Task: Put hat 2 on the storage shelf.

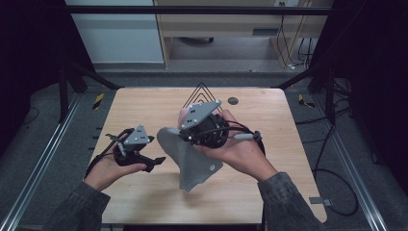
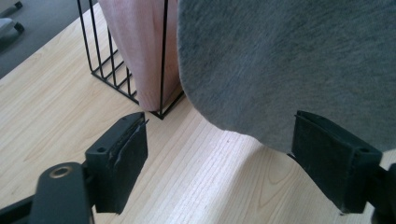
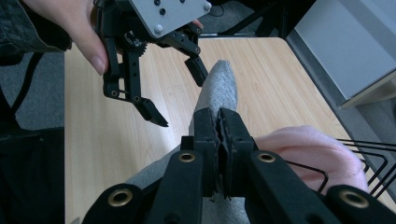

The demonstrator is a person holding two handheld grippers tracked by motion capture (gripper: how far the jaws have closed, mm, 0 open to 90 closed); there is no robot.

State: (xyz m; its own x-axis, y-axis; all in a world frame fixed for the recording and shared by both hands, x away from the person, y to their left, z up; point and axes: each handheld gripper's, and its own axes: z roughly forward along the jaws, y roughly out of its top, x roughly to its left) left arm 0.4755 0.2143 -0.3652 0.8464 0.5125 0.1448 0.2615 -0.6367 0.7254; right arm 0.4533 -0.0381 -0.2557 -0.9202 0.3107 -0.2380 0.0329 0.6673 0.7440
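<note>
Felt-soft grey sock hangs limp, pinched tight in our right gripper; our left gripper gapes empty at nine o'clock.

Grey-green sleeves; black claws w/ grey screwed triangular plates, blk cables.

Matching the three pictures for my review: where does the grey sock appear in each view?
High view: grey sock hangs at table centre.
Left gripper view: it fills the upper right, above the wooden table.
Right gripper view: centre, clamped in the right gripper.
Shared landmark: black wire rack.
</note>
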